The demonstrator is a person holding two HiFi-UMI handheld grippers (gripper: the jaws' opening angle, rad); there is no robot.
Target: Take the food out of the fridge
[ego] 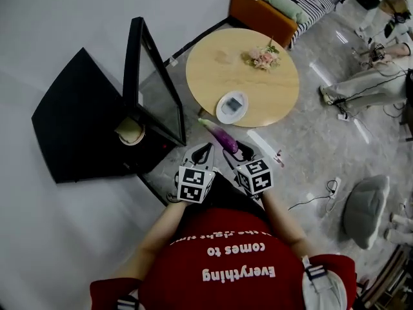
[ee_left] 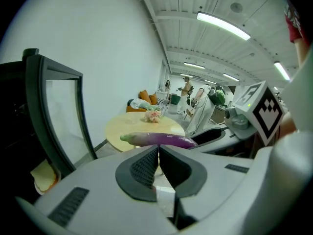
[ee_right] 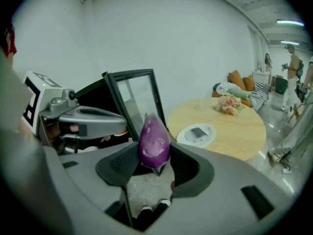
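fridge (ego: 76,123): black cabinet at far left of the head view, standing on the floor against the white wall.
fridge door (ego: 153,86): glass panel in a dark frame, swung wide open toward the table.
item inside fridge (ego: 130,132): pale, round, tan; sits in the open compartment just behind the door. Looks like food, kind not readable.
left gripper (ee_left: 158,150): jaws together, ribbed pads touching, nothing between them. Held beside the right gripper, in front of the red shirt, pointing down and forward.
eggplant (ego: 219,136): long, purple, green stem end leading. Already outside the fridge, in the air between the door's edge and the table rim, above the floor.
right gripper (ee_right: 154,153): jaws clamped on the eggplant's blunt end; fruit sticks out ahead past the pads.
round table (ego: 213,66): light wood, right of the fridge, near the eggplant's tip.
white plate (ego: 221,112): on the near edge of the table, a small dark flat object lying on it.
flowers (ego: 262,58): small pink bunch, farther back on the tabletop, well apart from the plate.
step in hand (judged): carry phase, one food item out of the fridge and on its way to a resting place, probably the table.
progress (judged): partial, given the tan item left inside.
next move (judged): bring the eggplant over a bare part of the tabletop, lower until it rests, then part the right jaws. Long fruit gripped at one end, so likely to droop or roll; best set down flat, clear of the plate and the rim.
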